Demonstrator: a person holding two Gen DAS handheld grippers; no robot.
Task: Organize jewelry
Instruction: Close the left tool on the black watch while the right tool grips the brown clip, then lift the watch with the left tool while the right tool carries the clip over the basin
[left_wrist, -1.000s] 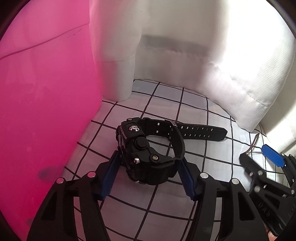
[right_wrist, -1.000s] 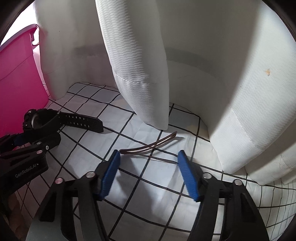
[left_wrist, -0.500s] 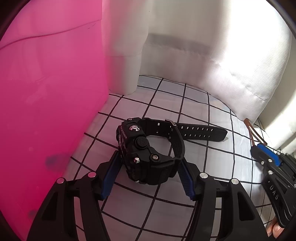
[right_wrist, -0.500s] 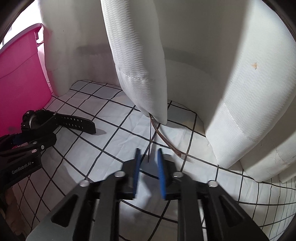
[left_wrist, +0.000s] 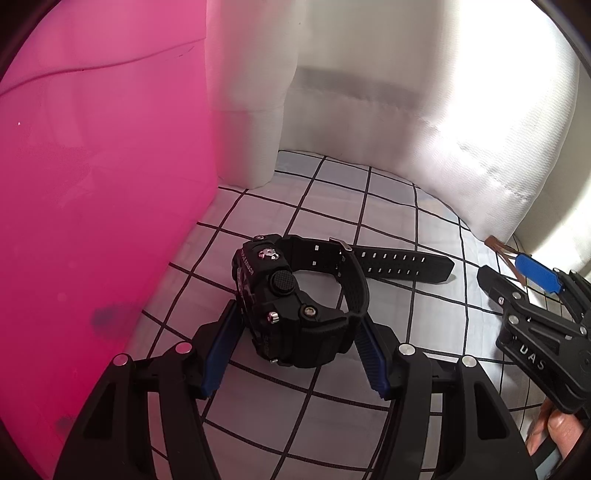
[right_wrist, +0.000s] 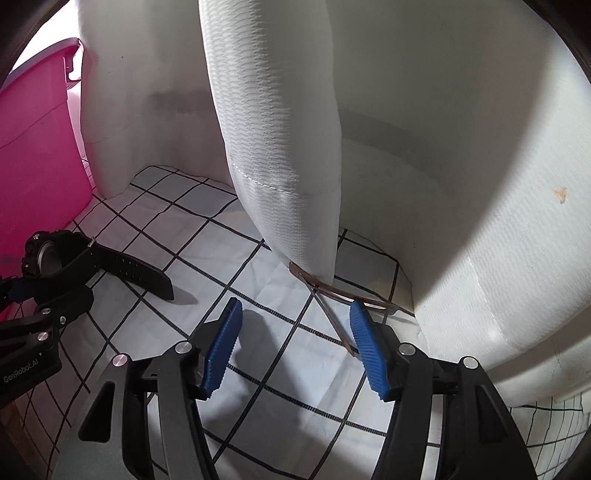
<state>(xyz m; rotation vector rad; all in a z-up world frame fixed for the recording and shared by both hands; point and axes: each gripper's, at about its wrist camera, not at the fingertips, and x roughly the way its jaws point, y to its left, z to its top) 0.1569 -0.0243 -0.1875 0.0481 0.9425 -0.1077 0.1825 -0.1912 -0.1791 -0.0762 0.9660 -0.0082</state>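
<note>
A white cloth with a black grid (left_wrist: 391, 229) covers the surface, white padded cushions (right_wrist: 280, 129) behind it; the left gripper (left_wrist: 295, 350) has its blue pads closed on the chunky black digital watch (left_wrist: 291, 306), strap trailing right. Only the right wrist view shows the right gripper (right_wrist: 295, 347) with jaws opening, nothing gripped, a thin brown strap (right_wrist: 332, 291) lying by its right pad, partly under a cushion; a pink plastic bin (left_wrist: 92, 203) stands left.

My left gripper (left_wrist: 295, 354) has matt black plastic arms, ribbed blue pads and bright metal screws. The watch (left_wrist: 295, 302) is matt black textured resin with small shiny metal studs. The grid-printed cloth (right_wrist: 221, 229) is smooth; the pink bin (left_wrist: 92, 203) is glossy plastic.
</note>
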